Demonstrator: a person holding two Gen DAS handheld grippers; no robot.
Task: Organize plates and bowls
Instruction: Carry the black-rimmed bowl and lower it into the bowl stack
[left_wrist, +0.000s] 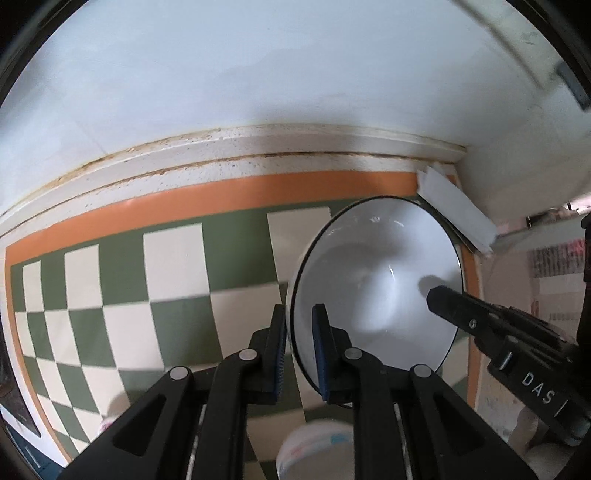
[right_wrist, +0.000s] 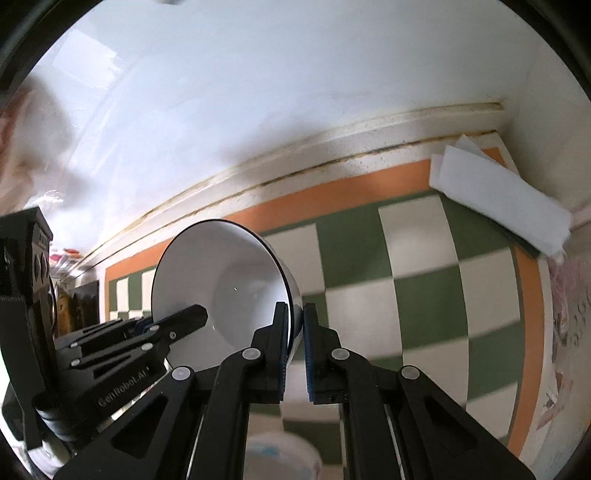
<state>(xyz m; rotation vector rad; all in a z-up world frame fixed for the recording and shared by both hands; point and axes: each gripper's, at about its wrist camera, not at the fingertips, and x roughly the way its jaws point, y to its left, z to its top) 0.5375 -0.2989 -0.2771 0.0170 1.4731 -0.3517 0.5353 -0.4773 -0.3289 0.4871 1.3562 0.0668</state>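
The left gripper (left_wrist: 299, 332) is clamping the near rim of a white bowl (left_wrist: 373, 280), one finger inside and one outside. The right gripper (left_wrist: 443, 302) is reaching in from the right of the jaws, gripping the opposite rim. A checkered mat (left_wrist: 155, 280) is lying beneath and ahead, and folded white paper (left_wrist: 454, 210) is sitting beyond the bowl.

"DAS" on right gripper (left_wrist: 443, 301); "GenRobot.AI" on left gripper (right_wrist: 199, 314).

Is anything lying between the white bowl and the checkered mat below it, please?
Nothing visible does on the mat itself. The white bowl with the dark rim is held tilted by the left tongs and right tongs over bare green-and-white checkered mat; folded white paper lies in the corner.
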